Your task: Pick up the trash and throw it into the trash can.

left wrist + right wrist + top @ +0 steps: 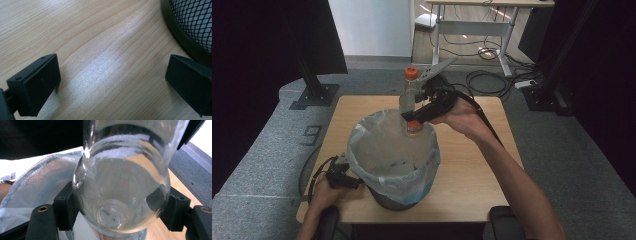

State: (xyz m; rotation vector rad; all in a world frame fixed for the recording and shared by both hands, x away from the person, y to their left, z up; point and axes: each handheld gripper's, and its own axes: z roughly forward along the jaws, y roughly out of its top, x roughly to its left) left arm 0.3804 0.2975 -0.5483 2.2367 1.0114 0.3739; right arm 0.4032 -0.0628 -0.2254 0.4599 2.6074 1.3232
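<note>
Gripping a clear bottle (411,100) with an orange cap, the right gripper (416,116) holds it over the far rim of the lined mesh bin (362,131). At the table's (472,170) near left, the left gripper (343,176) rests beside the bin, jaws spread wide and empty.

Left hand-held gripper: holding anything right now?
No. In the left gripper view the left hand-held gripper has its jaws wide apart with bare wooden table between them, the mesh bin off to one side.
</note>
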